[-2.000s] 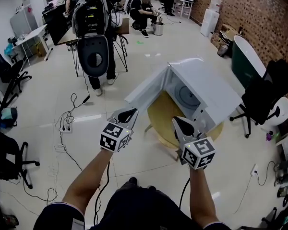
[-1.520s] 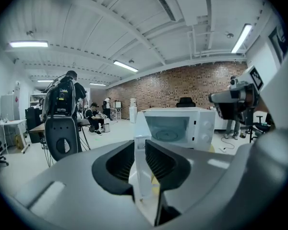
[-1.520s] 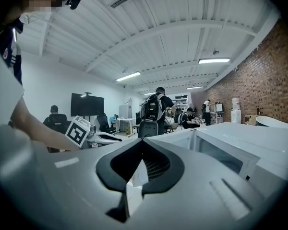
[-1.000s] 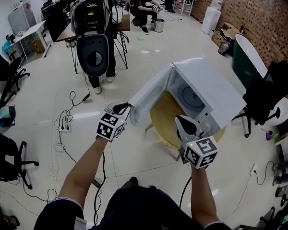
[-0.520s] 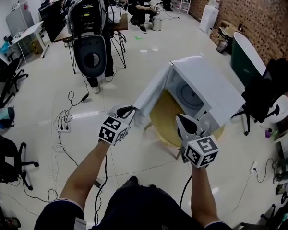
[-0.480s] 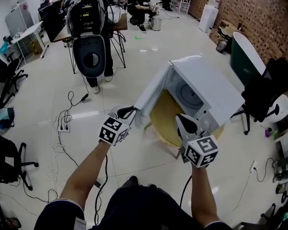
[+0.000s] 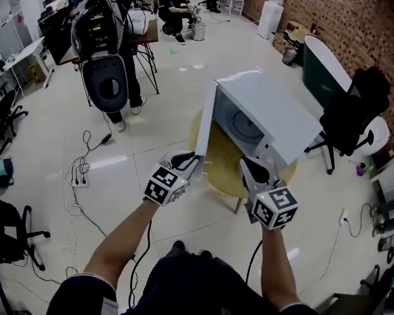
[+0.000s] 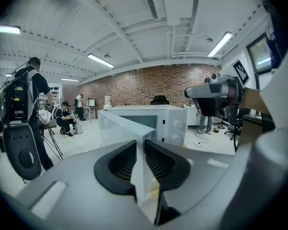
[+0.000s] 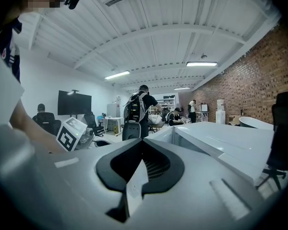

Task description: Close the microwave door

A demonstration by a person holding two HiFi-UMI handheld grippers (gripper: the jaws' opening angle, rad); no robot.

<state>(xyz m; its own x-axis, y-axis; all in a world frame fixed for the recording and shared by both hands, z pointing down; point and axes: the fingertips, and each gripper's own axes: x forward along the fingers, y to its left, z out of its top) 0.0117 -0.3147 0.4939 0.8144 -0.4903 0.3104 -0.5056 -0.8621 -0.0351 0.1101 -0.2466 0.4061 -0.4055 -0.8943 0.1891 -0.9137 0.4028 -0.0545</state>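
Observation:
A white microwave (image 7: 276, 107) stands on a round wooden table (image 7: 218, 170), its door (image 7: 208, 120) standing out about halfway and seen nearly edge-on. My left gripper (image 7: 188, 159) is at the door's free lower edge. In the left gripper view the door (image 8: 119, 124) runs straight ahead of the left gripper (image 8: 140, 166), whose jaws stand nearly together with the door's edge lined up on the slit between them. My right gripper (image 7: 252, 169) hovers shut over the table's near rim, right of the door, holding nothing. In the right gripper view the microwave (image 9: 221, 140) lies just beyond the right gripper (image 9: 141, 169).
A person wearing a black backpack rig (image 7: 105, 51) stands at the far left. A black office chair (image 7: 351, 107) sits right of the table, a dark green tub (image 7: 322, 64) behind it. Cables and a power strip (image 7: 79, 176) lie on the tiled floor.
The door has swung from wide open to about half shut, with my left gripper moving right along with its free edge. The right gripper has stayed almost still.

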